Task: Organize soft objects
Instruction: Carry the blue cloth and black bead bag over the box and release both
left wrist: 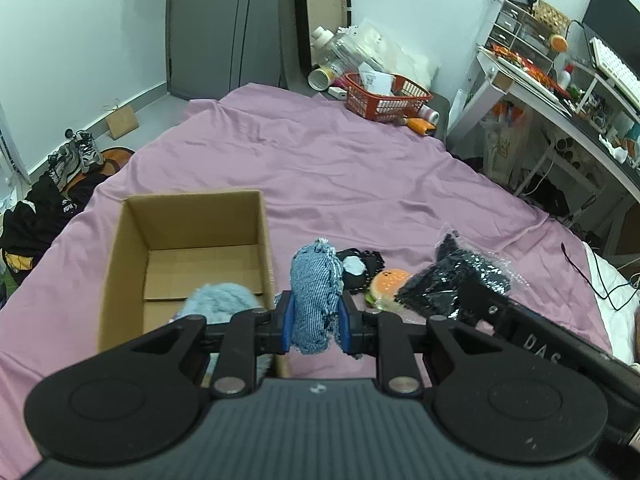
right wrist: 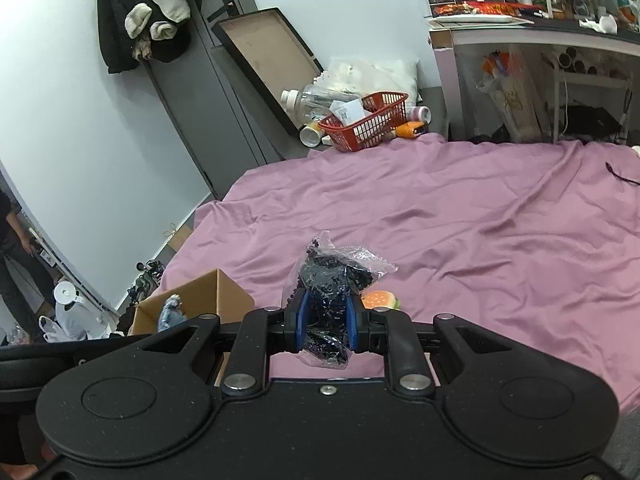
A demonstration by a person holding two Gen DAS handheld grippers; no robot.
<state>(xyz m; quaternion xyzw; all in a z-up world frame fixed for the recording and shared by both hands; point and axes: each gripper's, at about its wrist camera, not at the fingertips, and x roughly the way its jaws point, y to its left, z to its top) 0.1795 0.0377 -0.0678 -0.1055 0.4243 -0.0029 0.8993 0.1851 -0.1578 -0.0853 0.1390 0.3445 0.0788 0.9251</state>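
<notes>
On my far left, the cardboard box [left wrist: 188,248] sat open on the bed [left wrist: 340,168], its mouth facing up, with a fluffy pale-blue toy [left wrist: 222,300] at its near right corner; whether that toy lay wholly inside I could not tell. My left hand-held gripper [left wrist: 314,316] was closed around a blue denim plush [left wrist: 314,292], which stood upright between the blue pads, its long axis pointing up and away from me. The box lay just to the left of it, so I judged the coming move to be a short swing leftward over the box's right wall, which stood between the plush and the hollow.

Right of the denim plush, a black-and-white toy [left wrist: 356,266] and a burger plush [left wrist: 386,286] lay on the sheet, close together and not gripped by anything.

Further right, my right hand-held gripper [right wrist: 324,322] was shut on a black item in a clear plastic bag [right wrist: 332,276], held above the bed. It was the farther of the two from the box, and my left arm and its load stood in its way.

A red basket [left wrist: 384,98] sat well apart at the bed's far edge.
</notes>
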